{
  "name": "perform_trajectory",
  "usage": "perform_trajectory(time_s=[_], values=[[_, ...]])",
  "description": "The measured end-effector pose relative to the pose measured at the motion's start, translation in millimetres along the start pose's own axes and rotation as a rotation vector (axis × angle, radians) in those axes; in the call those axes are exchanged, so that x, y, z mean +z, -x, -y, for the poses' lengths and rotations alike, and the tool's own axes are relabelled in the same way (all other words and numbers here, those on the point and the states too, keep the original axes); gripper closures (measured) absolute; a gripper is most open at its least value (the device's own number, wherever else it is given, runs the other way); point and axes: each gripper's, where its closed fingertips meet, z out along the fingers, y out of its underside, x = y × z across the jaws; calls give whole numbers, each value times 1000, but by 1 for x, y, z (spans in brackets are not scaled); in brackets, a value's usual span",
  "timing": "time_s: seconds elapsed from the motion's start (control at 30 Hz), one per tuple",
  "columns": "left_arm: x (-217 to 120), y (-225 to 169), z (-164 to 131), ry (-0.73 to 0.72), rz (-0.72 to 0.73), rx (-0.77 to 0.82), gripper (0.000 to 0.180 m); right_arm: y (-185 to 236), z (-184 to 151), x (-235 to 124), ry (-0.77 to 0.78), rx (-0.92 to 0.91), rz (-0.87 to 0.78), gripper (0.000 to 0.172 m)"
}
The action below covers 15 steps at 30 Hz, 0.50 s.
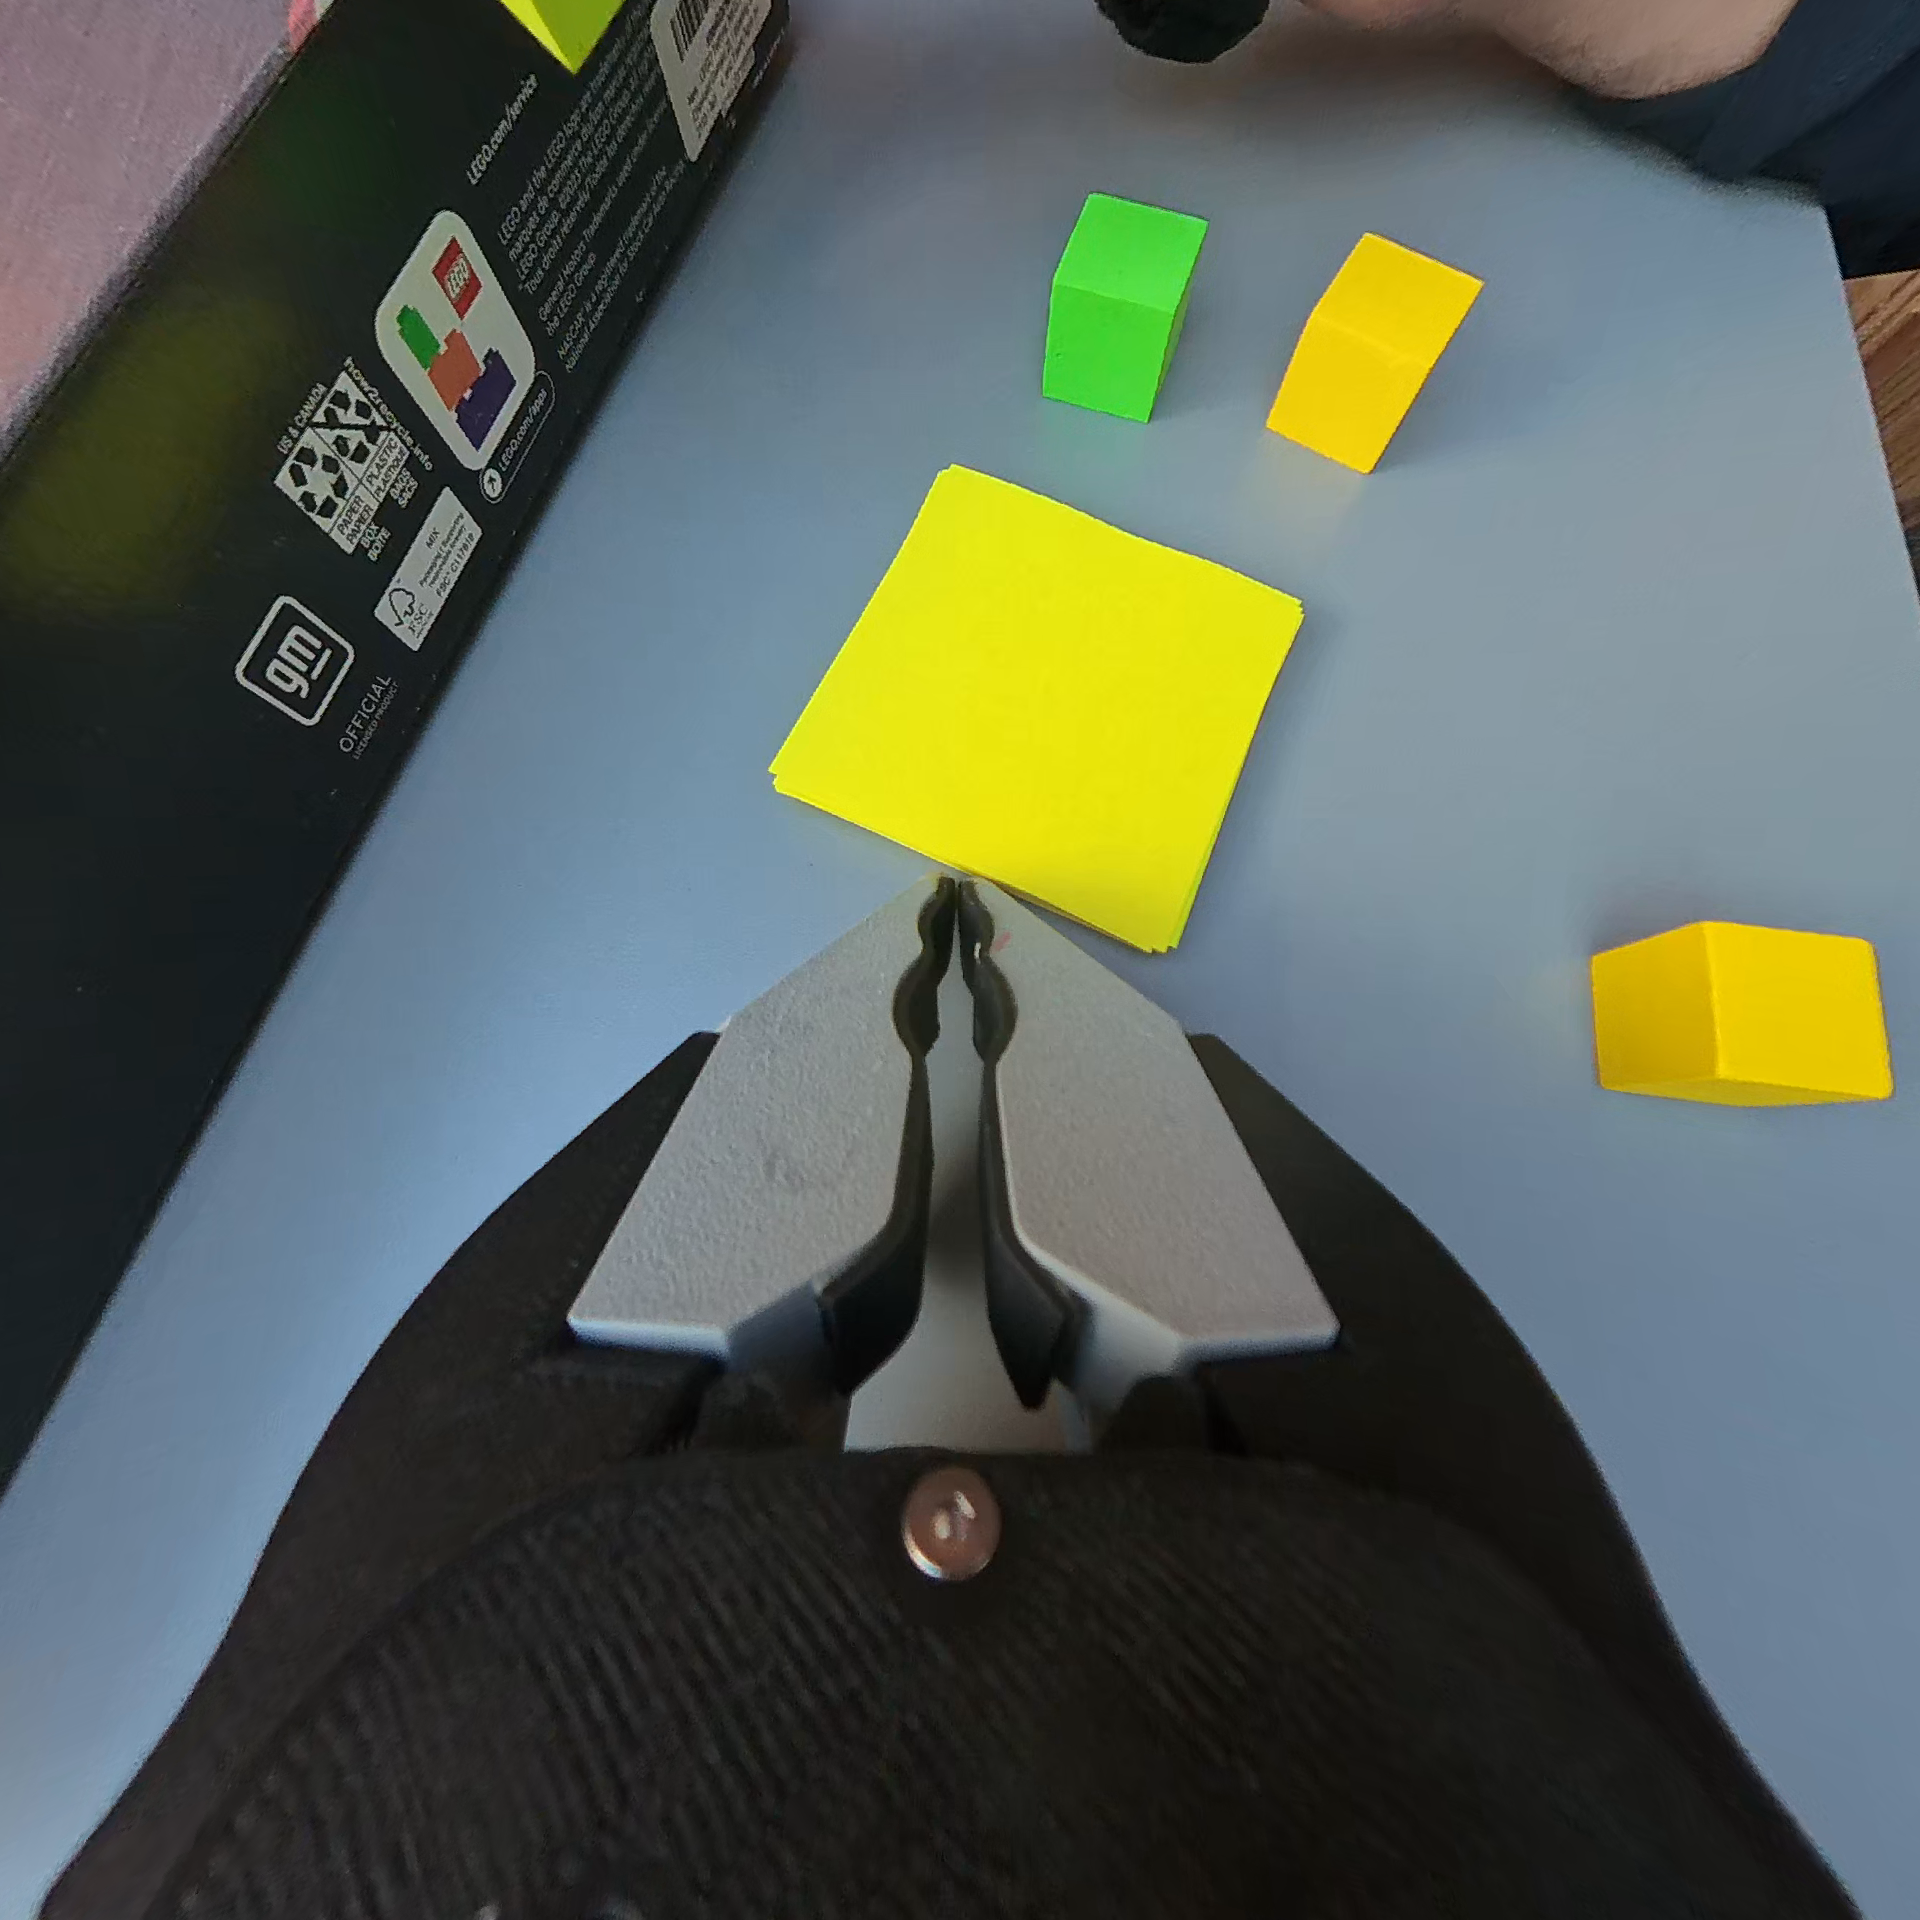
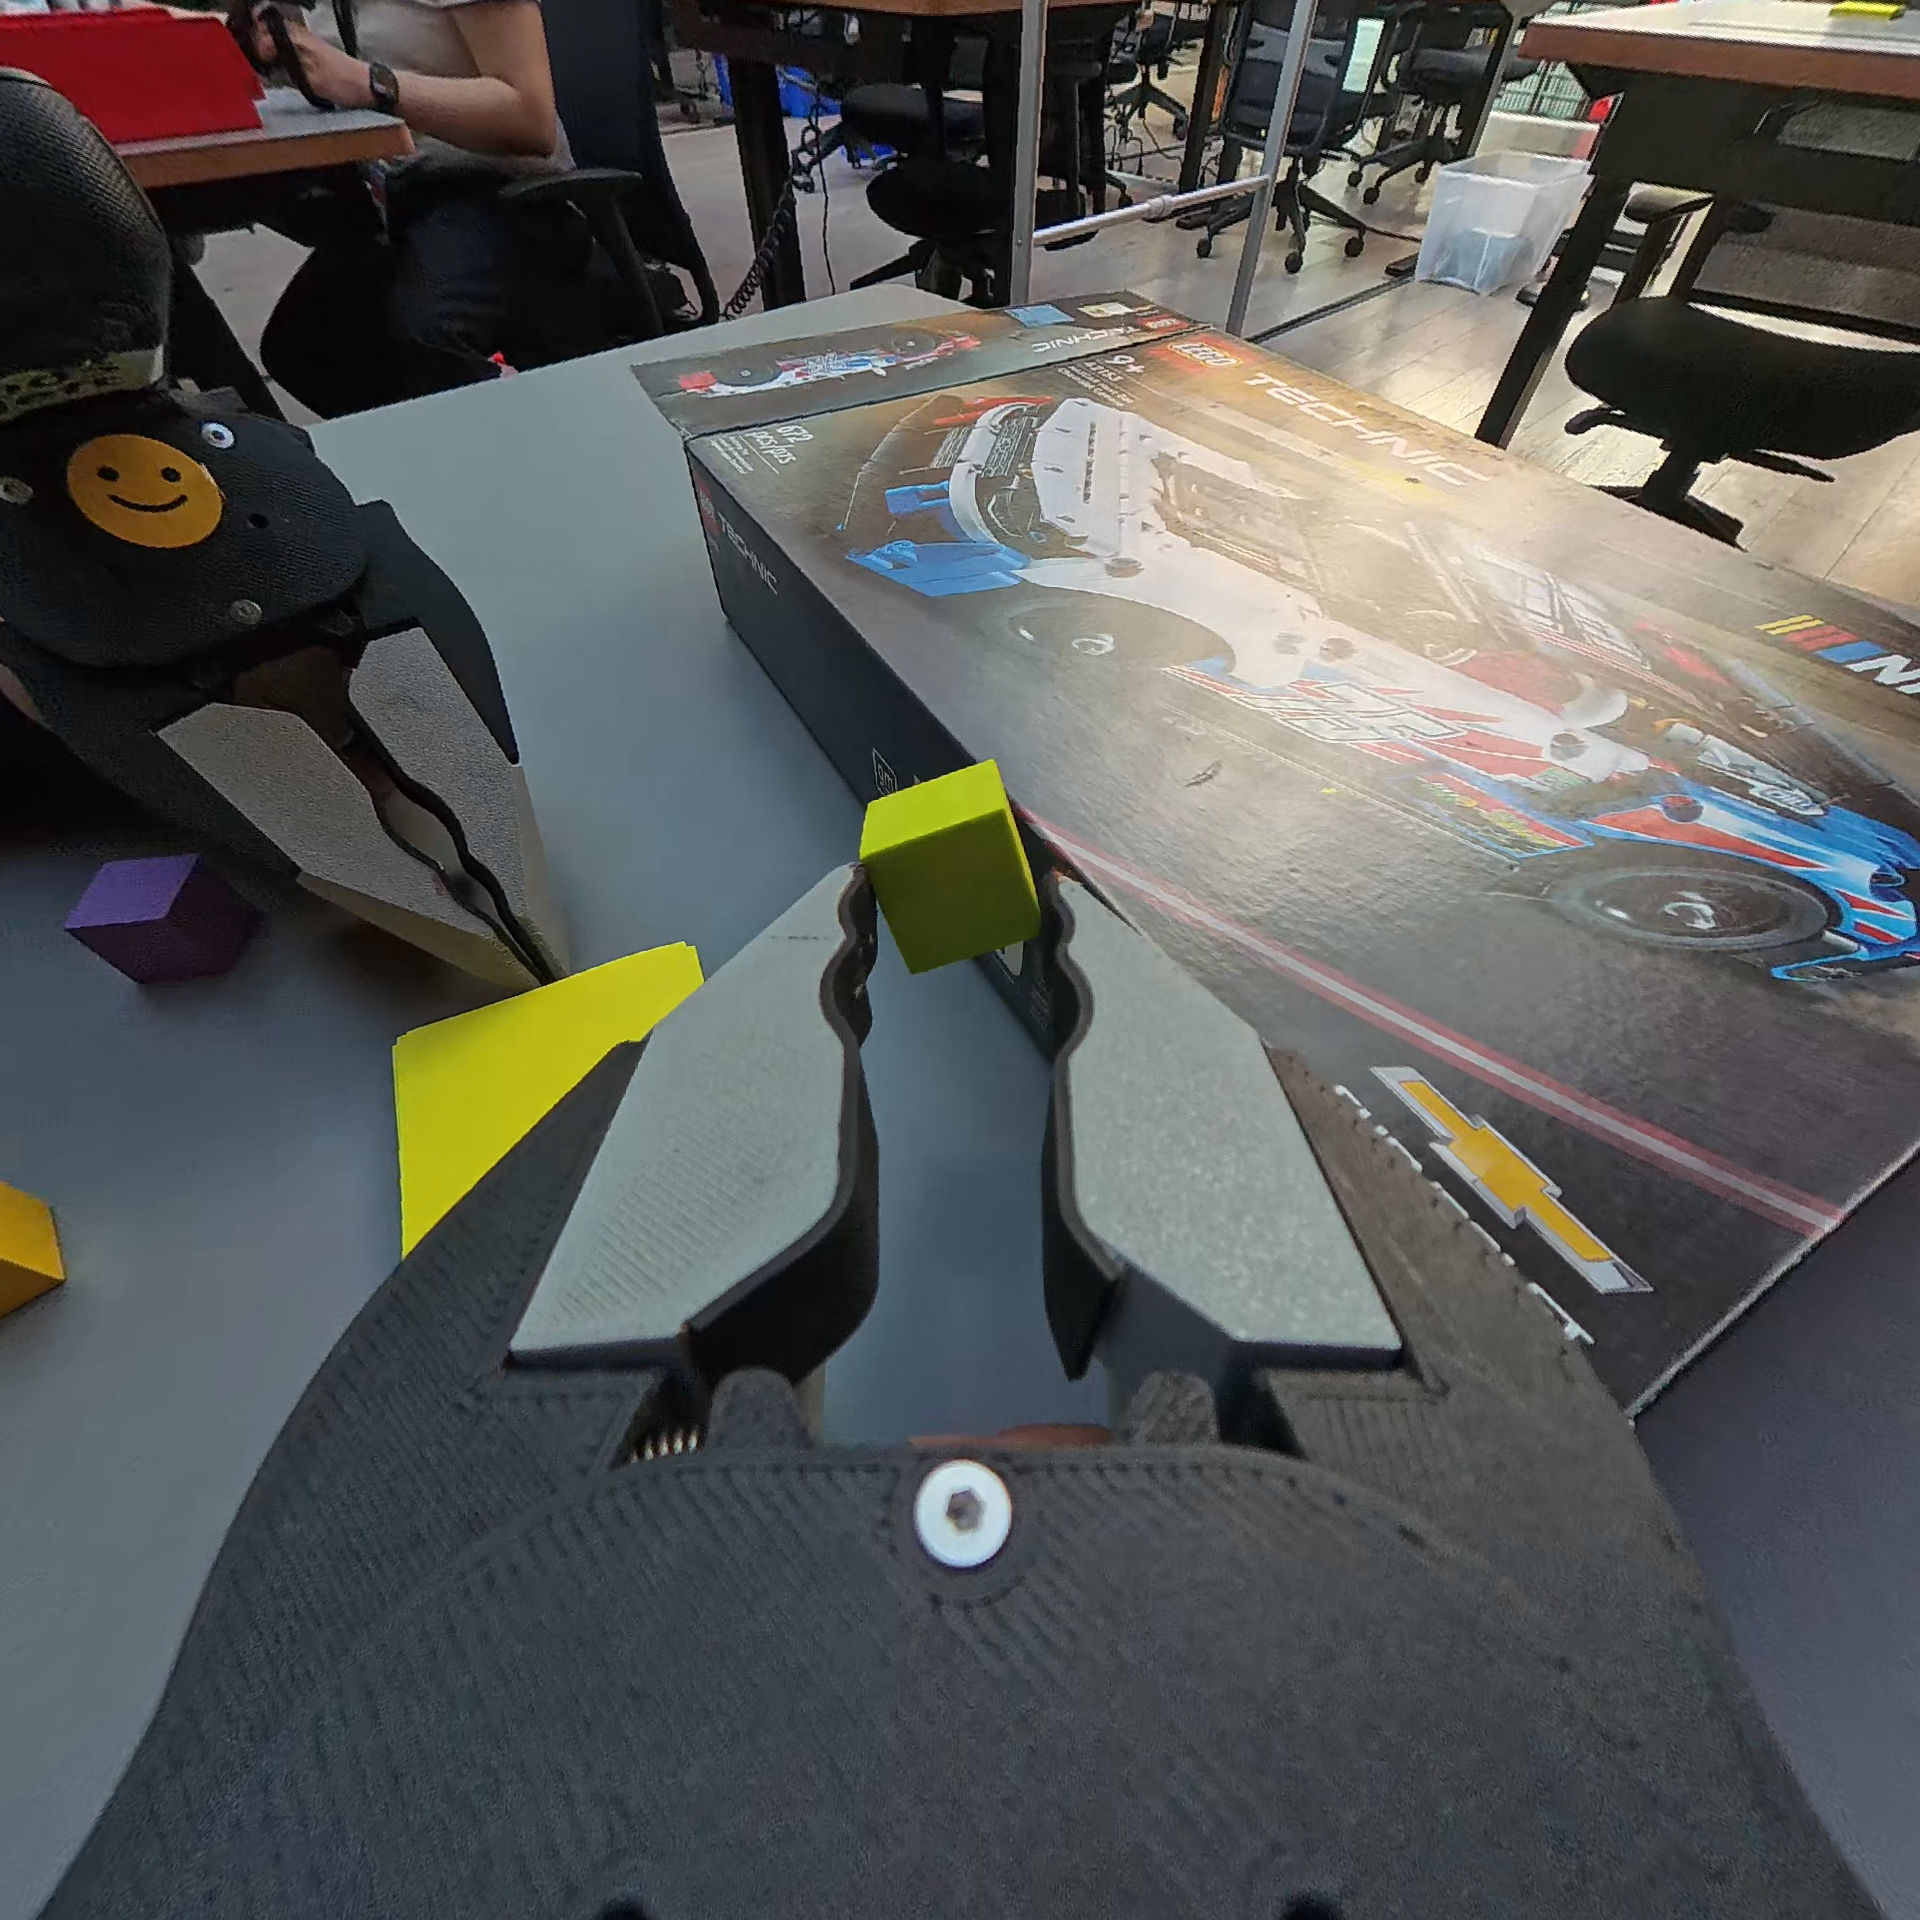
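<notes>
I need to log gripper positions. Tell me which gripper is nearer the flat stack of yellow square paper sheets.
Left. The left gripper, shut, has its tips at the edge of the yellow paper stack. The right gripper holds a lime-green cube up beside the black printed cardboard box.

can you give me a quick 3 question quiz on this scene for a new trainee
1. True or false: the left tool has its fingers shut, tips at the edge of the yellow paper stack.
2. What does the right tool hold? A) purple cube B) lime cube C) green cube
3. How many orange-yellow cubes stand on the table in the left wrist view?

Key
1. True.
2. B: the lime cube, raised beside the dark printed box.
3. Two, beside one green cube.
</notes>
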Motion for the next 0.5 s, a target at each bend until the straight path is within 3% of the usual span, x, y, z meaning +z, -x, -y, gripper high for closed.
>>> perform_trajectory(time_s=[0.5], values=[[0, 0, 0, 0, -3, -7, 180, 3, -1, 1, 10, -24, 0, 142]])
